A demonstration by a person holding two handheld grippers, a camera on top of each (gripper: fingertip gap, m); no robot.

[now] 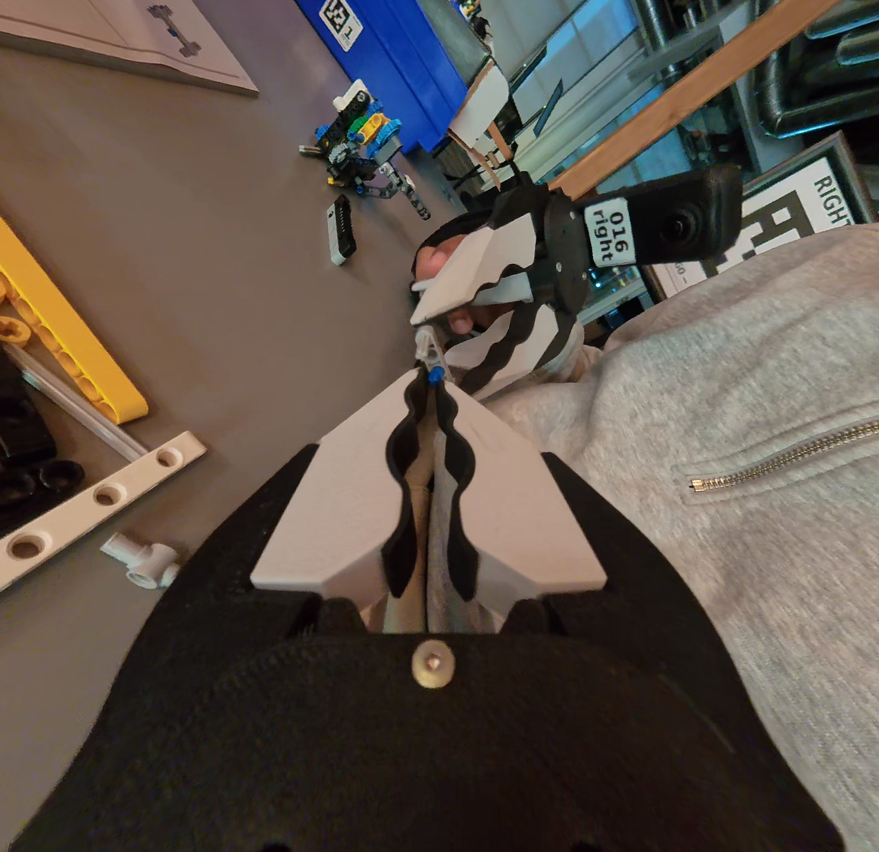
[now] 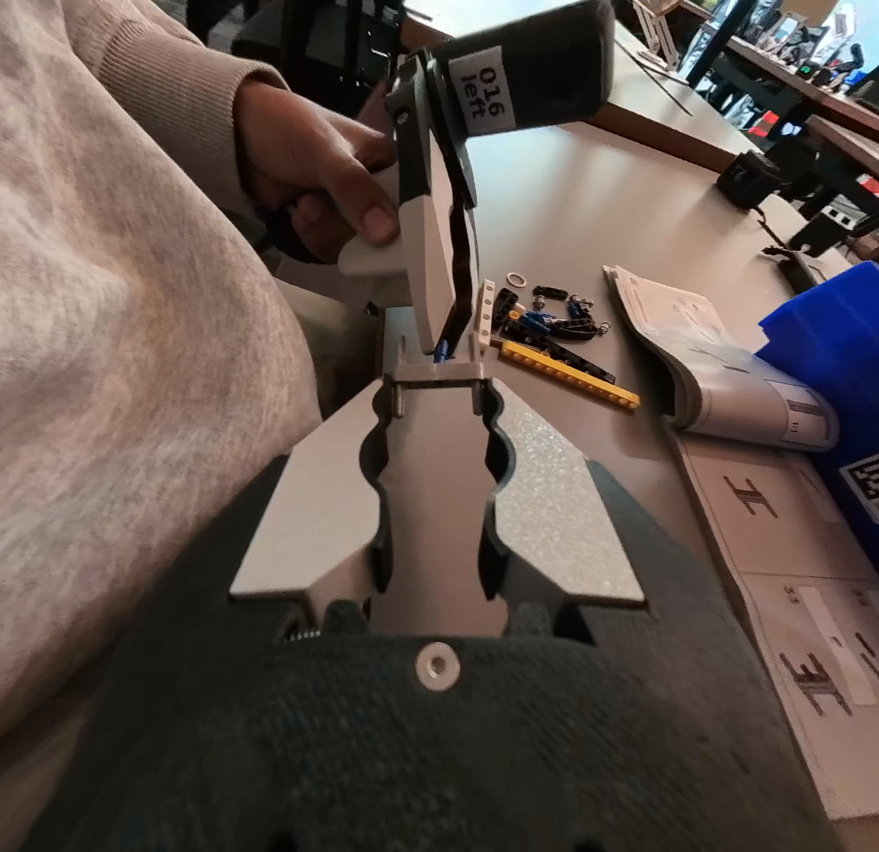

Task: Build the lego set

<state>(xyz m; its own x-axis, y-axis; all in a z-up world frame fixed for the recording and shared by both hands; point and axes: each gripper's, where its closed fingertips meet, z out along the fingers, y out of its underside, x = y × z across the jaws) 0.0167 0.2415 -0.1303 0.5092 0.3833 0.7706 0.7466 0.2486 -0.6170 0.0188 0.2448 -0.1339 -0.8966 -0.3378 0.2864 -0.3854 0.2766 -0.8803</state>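
The step in hand looks like seating a small blue pin (image 1: 434,377) into a light grey frame piece (image 2: 435,373), both held in the air close to the person's torso rather than on the surface (image 1: 238,258).

The left gripper (image 1: 432,381) is closed on the blue pin, which pokes out just past its tips. Straight ahead of it, the right gripper (image 2: 436,387) clamps the grey frame piece across its tips, its fingers set about that piece's width apart. In the right wrist view the pin meets the frame piece's top edge from above; whether it has already entered a hole I cannot tell.

The next move likely calls for lining the pin up with its hole and pressing firmly while the right gripper holds steady.

Beyond the left gripper's tips, well apart, a half-built model (image 1: 361,140) stands on the surface. To its left lie a yellow beam (image 1: 71,339) and a white beam (image 1: 100,496).
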